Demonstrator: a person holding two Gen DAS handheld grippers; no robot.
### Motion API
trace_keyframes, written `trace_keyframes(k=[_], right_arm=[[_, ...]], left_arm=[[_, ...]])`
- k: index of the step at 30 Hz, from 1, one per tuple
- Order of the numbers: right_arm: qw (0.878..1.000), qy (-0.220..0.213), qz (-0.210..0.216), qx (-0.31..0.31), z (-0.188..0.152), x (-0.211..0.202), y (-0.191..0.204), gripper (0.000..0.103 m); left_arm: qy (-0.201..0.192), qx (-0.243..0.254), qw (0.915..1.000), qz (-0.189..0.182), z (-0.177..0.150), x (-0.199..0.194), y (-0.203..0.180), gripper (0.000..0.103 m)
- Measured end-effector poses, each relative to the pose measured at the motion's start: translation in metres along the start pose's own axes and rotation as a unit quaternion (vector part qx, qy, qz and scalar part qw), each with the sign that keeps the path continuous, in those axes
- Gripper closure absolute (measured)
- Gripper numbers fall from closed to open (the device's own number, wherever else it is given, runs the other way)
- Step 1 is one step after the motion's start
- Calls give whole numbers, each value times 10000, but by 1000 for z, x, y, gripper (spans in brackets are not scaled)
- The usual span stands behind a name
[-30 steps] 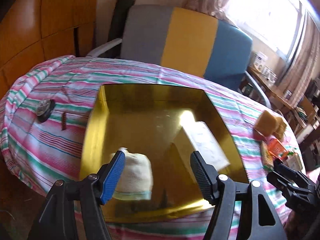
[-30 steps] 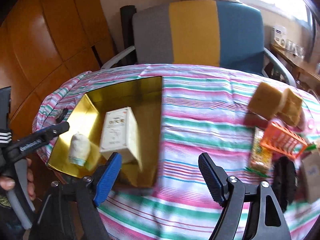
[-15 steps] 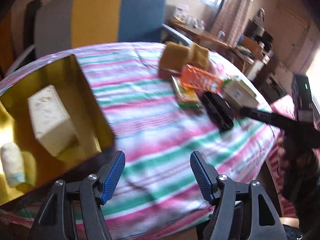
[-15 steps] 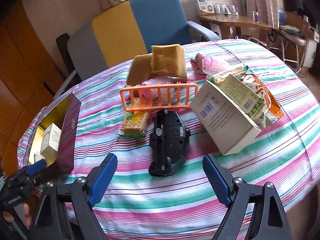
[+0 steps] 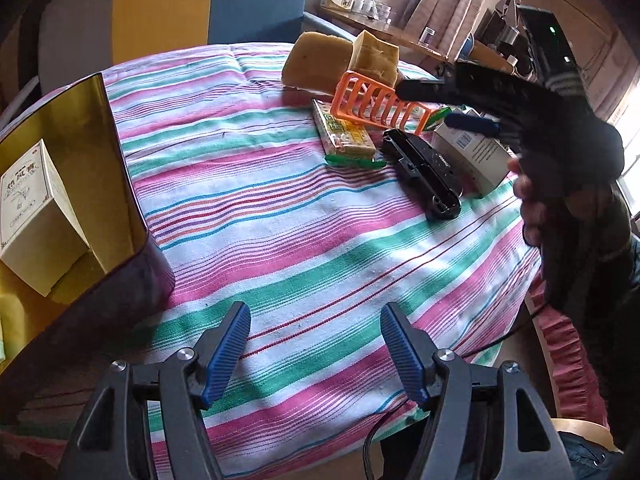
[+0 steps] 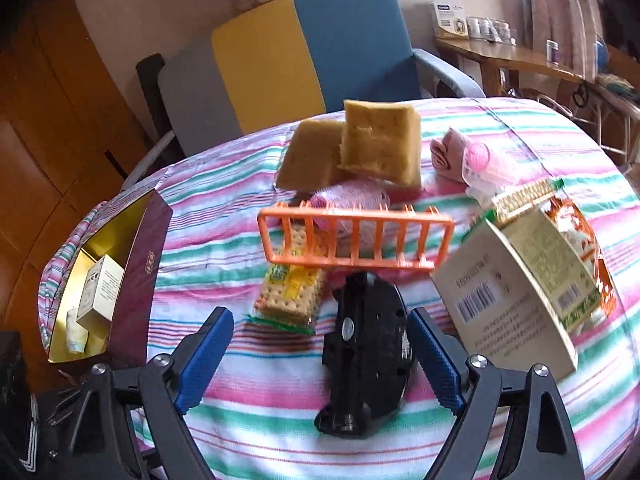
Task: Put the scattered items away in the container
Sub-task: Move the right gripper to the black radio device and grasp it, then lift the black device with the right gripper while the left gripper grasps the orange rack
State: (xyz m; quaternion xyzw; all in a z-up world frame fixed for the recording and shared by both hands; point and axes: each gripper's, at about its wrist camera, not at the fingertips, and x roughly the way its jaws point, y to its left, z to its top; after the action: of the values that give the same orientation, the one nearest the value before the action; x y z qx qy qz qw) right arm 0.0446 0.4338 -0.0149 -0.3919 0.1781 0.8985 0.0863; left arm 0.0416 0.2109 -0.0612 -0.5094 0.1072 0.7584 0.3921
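Note:
The container, a maroon box with a gold lining (image 5: pixel 100 128) (image 6: pixel 140 264), sits at the table's left and holds a cream carton (image 5: pixel 32 216) and a white roll (image 6: pixel 76 334). Scattered to its right are a black device (image 6: pixel 368 352) (image 5: pixel 424 172), a cracker packet (image 6: pixel 292 292), an orange rack (image 6: pixel 352 240), two sponges (image 6: pixel 380 140) and a white barcoded carton (image 6: pixel 508 308). My right gripper (image 6: pixel 320 320) (image 5: pixel 424 106) hangs over the black device. Its jaws are opening, and the device lies between them untouched. My left gripper (image 5: pixel 315 312) stands open over bare striped cloth.
A striped cloth (image 5: pixel 300 220) covers the round table. Behind it stands a grey, yellow and blue chair (image 6: pixel 300 52). A wooden side table with bottles (image 6: pixel 500 48) is at the back right. Pink rolled items (image 6: pixel 460 156) and snack bags (image 6: pixel 576 232) crowd the right side.
Both views have swung from the gold box rightward to the pile of items. The right jaws have spread wider and now straddle the black device. The left jaws kept their width.

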Motion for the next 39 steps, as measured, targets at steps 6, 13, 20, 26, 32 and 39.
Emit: trace_keyframes(k=[6,13,20,26,32,39], right_arm=[[9987,-83,-408,298,49,32,-21,7],[9997,155,-115,130,55,55,-1,0],[9966,520,478,-434,32,66,55,0],[9857,821,1179,-879,9,58,96,0],[9780,1146,1573,-749,-28,36,97,0],[9914,671,1094,-274,-47,-14,43,0]], left_arm=[[-21,-112,9998,-150,-1,2,9,34],[-60,-218,9994,-265,-2,0,14,34],[-91,-426,9987,-277,-6,-6,20,34],[-147,-546,9980,-268,-8,-13,22,34],[-251,-461,9984,-207,-9,-23,16,34],[-288,-273,9991,-176,-9,-28,4,34]])
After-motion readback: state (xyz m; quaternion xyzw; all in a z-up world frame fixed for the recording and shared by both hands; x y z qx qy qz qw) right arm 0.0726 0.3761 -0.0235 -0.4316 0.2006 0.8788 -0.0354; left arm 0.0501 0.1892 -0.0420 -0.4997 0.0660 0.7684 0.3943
